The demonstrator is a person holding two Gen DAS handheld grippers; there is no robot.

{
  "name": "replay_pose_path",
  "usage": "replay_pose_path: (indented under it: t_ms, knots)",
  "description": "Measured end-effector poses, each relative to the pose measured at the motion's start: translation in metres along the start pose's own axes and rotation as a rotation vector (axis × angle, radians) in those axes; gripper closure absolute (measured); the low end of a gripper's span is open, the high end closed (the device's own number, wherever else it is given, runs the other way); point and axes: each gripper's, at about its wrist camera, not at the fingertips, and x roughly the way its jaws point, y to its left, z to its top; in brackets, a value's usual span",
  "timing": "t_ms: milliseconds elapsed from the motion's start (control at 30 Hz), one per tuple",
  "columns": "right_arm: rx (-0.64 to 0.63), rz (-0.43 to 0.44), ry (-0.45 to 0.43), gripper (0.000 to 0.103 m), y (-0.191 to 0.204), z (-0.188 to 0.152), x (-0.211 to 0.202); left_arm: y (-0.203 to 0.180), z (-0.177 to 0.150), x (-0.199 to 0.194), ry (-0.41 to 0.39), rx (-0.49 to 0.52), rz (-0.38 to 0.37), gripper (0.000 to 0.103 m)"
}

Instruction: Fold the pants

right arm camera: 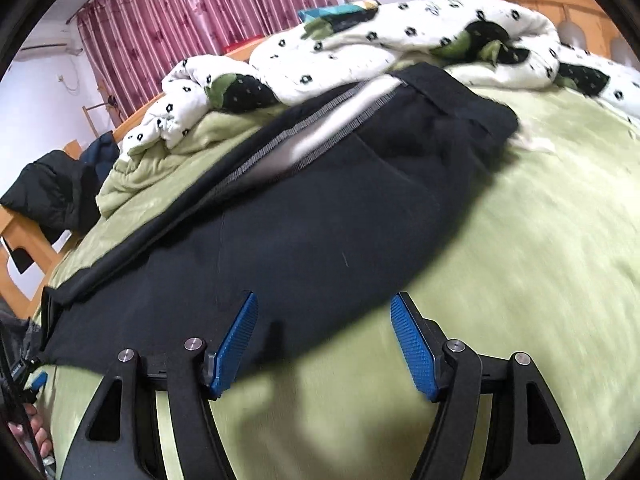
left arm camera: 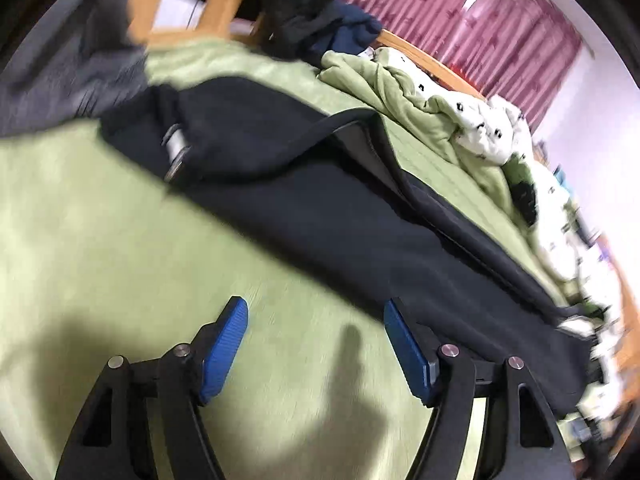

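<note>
Dark navy pants (left arm camera: 320,200) lie stretched across a green bed cover (left arm camera: 100,220), running from upper left to lower right in the left wrist view. In the right wrist view the pants (right arm camera: 320,216) lie with the waistband and a grey-edged opening (right arm camera: 320,128) at the far end. My left gripper (left arm camera: 316,320) is open and empty, just above the cover at the near edge of the pants. My right gripper (right arm camera: 324,320) is open and empty, its left pad (right arm camera: 236,344) over the pants' near edge.
A white quilt with black flower prints (right arm camera: 360,48) is bunched along the far side of the bed. A wooden bed frame (right arm camera: 24,236), dark clothes (right arm camera: 52,196) and red curtains (right arm camera: 200,12) lie beyond. A wooden chair (left arm camera: 180,4) stands at the back.
</note>
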Motion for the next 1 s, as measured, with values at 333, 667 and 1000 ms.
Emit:
replay_pose_path:
  t_ms: [333, 667, 1000]
  knots:
    - [0.042, 0.014, 0.070, 0.034, -0.019, 0.014, 0.010, 0.006, 0.028, 0.024, 0.095, -0.036, -0.027, 0.035]
    - [0.042, -0.029, 0.092, 0.074, -0.016, 0.074, 0.082, -0.004, 0.067, 0.080, 0.030, -0.075, 0.044, 0.053]
    - [0.099, 0.010, -0.013, 0.095, -0.020, 0.070, 0.047, 0.013, 0.068, 0.059, 0.050, -0.104, -0.016, 0.093]
